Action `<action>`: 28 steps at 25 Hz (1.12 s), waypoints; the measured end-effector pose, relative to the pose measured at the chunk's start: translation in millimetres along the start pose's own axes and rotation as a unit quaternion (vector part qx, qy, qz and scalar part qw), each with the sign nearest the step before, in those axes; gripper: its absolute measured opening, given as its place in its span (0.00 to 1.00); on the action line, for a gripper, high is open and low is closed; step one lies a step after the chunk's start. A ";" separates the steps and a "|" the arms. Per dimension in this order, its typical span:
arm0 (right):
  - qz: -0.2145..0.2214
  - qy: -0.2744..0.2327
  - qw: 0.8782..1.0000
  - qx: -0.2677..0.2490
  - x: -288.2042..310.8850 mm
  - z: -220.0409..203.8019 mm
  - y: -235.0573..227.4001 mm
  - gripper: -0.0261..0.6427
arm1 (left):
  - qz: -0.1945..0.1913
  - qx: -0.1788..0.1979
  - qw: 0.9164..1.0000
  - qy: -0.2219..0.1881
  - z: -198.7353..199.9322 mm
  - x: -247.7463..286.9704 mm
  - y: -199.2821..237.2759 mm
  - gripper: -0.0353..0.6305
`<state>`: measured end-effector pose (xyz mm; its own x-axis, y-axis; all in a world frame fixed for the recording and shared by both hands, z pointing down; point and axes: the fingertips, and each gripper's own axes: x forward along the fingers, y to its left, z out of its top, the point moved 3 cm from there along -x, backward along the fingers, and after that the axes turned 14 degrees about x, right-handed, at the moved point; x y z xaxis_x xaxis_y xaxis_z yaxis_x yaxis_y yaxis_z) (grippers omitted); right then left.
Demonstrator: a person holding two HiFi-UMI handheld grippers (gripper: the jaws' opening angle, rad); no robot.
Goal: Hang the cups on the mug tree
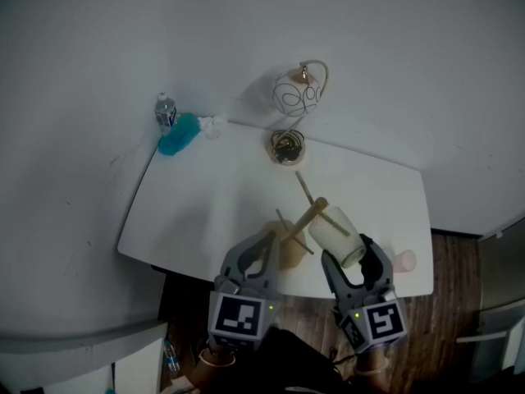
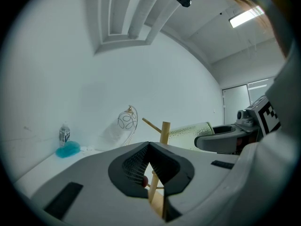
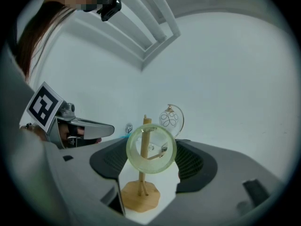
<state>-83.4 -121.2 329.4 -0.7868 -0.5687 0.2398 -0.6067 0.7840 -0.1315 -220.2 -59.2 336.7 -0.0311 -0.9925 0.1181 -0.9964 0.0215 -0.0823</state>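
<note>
Cup (image 1: 335, 235): pale, translucent, probably light, rigid and slick. It lies sideways at 3 o'clock of mug tree (image 1: 316, 212), right gripper (image 1: 353, 257) clamped mid-wall, a sound hold. Left gripper (image 1: 264, 243) closed, empty, at 9 o'clock.

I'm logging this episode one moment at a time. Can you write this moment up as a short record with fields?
surface: white table
target: wooden mug tree, upright near the front edge
right gripper: fingers shut on a pale green translucent cup, held on its side by the tree's top
left gripper: fingertips together, close to the tree's base
waiting: pinkish cup, front right corner of the table
other: clear water bottle, far left corner
</note>
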 end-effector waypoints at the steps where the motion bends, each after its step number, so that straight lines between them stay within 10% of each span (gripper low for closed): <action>1: 0.000 -0.001 1.000 0.003 0.0 -0.3 0.1 0.50 | -0.001 0.000 1.000 0.000 -0.3 -0.1 -0.1 0.05; 28: -0.058 -0.003 0.997 0.055 -21.1 -10.1 -0.4 0.53 | -0.058 0.025 0.998 0.003 9.8 -6.8 -12.7 0.05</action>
<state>-65.4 -107.0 334.1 -0.7108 -0.6557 0.2547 -0.7024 0.6810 -0.2070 -206.6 -54.0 327.3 0.0833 -0.9872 0.1362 -0.9880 -0.0996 -0.1178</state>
